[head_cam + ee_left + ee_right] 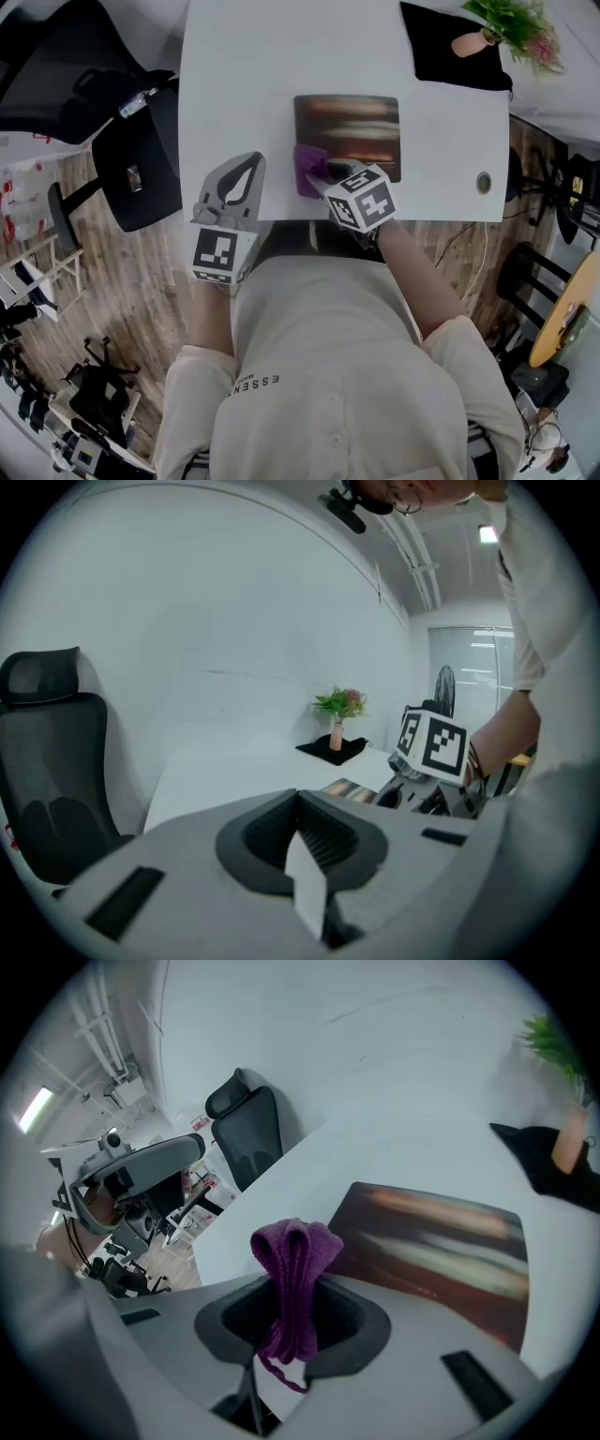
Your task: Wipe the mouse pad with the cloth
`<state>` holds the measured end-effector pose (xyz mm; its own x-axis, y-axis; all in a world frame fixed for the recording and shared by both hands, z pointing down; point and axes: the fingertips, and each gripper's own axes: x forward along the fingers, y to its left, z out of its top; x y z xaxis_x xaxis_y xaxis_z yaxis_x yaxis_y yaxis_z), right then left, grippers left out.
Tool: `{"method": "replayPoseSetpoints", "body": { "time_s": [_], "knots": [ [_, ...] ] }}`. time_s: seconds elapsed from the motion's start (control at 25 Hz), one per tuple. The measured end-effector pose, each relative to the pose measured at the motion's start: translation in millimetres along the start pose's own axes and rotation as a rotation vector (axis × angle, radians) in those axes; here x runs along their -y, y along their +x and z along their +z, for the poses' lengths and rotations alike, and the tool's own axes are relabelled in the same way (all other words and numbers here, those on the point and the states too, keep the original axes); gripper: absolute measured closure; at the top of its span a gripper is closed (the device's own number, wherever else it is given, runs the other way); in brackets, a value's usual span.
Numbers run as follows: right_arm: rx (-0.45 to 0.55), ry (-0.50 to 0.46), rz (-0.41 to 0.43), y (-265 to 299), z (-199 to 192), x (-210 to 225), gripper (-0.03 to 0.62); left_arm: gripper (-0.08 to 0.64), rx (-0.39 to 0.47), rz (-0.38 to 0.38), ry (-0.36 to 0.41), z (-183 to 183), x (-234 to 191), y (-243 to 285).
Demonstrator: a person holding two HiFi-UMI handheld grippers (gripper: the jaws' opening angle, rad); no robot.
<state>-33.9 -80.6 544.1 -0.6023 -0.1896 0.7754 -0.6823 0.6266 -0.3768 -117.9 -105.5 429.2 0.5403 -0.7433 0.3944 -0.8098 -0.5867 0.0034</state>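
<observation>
A dark mouse pad (352, 127) with blurred reddish print lies on the white table (244, 84), near its front edge. My right gripper (319, 178) is shut on a bunched purple cloth (307, 169) at the pad's front left corner. In the right gripper view the cloth (295, 1260) stands up folded between the jaws of the right gripper (292, 1283), with the pad (441, 1241) just beyond. My left gripper (255, 159) hovers over the table's front edge, left of the pad, shut and holding nothing. From the left gripper (298, 799) view, the pad (352, 789) and the right gripper's marker cube show.
At the table's back right lies a black mat (450, 52) carrying a pink vase (469, 42) with a green plant. A round cable grommet (483, 182) sits right of the pad. A black office chair (141, 159) stands at the table's left.
</observation>
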Motion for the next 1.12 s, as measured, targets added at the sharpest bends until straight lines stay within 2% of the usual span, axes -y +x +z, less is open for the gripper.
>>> {"method": "replayPoseSetpoints", "body": {
  "time_s": [0.16,0.4,0.68,1.12],
  "knots": [
    [-0.01,0.004,-0.012,18.7,0.7,-8.3,0.491,0.558,-0.016,-0.006,0.007,-11.0,-11.7,-7.7],
    [-0.02,0.016,-0.028,20.7,-3.6,1.7,0.489,0.558,-0.014,-0.006,-0.001,-11.8,-13.2,-4.9],
    [-0.024,0.03,-0.03,9.0,-12.5,20.0,0.489,0.558,-0.012,-0.01,0.008,-2.7,2.3,12.5],
    [-0.018,0.046,-0.019,-26.6,-35.2,66.0,0.486,0.558,-0.016,0.007,0.011,12.7,50.1,41.0]
  ]
}}
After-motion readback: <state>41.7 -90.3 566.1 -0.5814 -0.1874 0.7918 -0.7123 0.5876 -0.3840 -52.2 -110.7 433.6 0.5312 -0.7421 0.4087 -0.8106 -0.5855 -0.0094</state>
